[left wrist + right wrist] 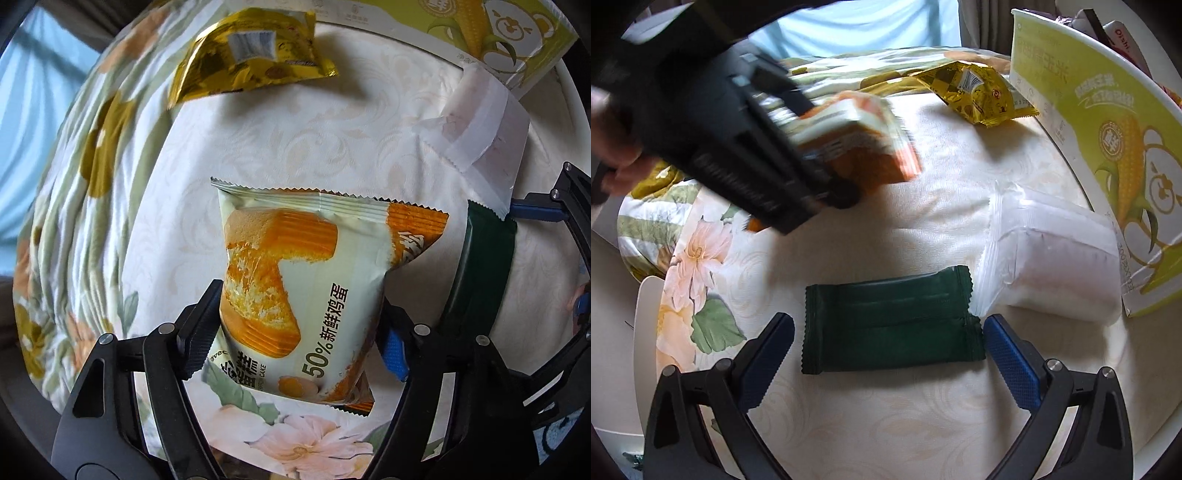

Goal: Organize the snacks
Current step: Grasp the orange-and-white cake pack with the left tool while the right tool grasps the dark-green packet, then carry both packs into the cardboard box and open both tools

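My left gripper (295, 325) is shut on an orange-and-white cake packet (306, 291) and holds it above the table; the packet shows blurred in the right wrist view (857, 140). My right gripper (886, 332) is open, its fingers either side of a dark green snack packet (890, 325) lying flat on the cloth. The green packet also shows in the left wrist view (480, 266). A gold packet (243, 55) (975, 92) lies at the far side. A white translucent packet (480, 125) (1049, 258) lies beside the green one.
A green-and-white corn-print box (1108, 147) (498, 33) stands at the table's right, next to the white packet. The round table has a cream and floral cloth (886, 424). A white chair back (642, 332) is at the left edge.
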`<state>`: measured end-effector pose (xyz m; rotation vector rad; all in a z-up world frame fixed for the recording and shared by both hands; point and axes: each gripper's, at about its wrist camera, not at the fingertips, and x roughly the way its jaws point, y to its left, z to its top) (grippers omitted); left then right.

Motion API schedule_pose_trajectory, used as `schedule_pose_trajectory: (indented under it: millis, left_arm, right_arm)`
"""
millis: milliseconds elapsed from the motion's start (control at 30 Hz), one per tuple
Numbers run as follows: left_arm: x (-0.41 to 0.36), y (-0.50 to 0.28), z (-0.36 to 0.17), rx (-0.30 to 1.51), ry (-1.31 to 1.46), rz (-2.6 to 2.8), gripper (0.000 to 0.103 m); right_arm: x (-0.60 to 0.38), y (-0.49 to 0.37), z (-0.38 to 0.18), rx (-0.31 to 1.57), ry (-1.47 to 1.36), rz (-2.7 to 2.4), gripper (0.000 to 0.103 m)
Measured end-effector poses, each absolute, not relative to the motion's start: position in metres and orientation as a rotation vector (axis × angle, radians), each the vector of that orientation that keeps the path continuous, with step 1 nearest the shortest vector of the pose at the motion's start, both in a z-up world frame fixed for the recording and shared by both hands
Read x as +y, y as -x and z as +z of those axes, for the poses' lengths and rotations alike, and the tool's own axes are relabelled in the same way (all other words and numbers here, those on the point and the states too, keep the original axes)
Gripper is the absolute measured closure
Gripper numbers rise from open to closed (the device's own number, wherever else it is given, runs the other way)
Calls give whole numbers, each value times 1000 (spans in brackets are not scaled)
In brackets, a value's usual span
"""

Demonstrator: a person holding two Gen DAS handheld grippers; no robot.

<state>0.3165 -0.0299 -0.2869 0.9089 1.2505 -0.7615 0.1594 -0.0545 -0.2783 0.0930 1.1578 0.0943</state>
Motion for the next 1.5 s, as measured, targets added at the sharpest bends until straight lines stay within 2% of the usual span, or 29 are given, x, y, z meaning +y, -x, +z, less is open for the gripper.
schedule_pose_trajectory:
  millis: [433,567,700,767,1000,1233,1500]
  left_arm:
    - [48,-255,-290,1419,-455,-423,32]
    - [67,-238,-293,1454,-285,-338,32]
    - [66,-233,-292,1429,-273,-271,32]
    - [65,-234,-292,1417,-256,-261,32]
    - [74,-235,-289,1399,-192,-267,38]
    - [76,-226,-256,1337,-162,-281,39]
    - [62,-219,-176,1189,-169,-311,39]
  right_arm:
    - [-44,-162,-284,1188,53,113,2]
    - [-48,-165,-282,1177,48,102,11]
    - [-49,-162,-277,1163,53,111,19]
    - [-47,-160,-275,1151,55,120,28]
    - [-44,-154,-270,1139,41,134,33]
    - [-43,-150,-240,1082,32,152,33]
    - [-64,-140,-182,997,18,148,33]
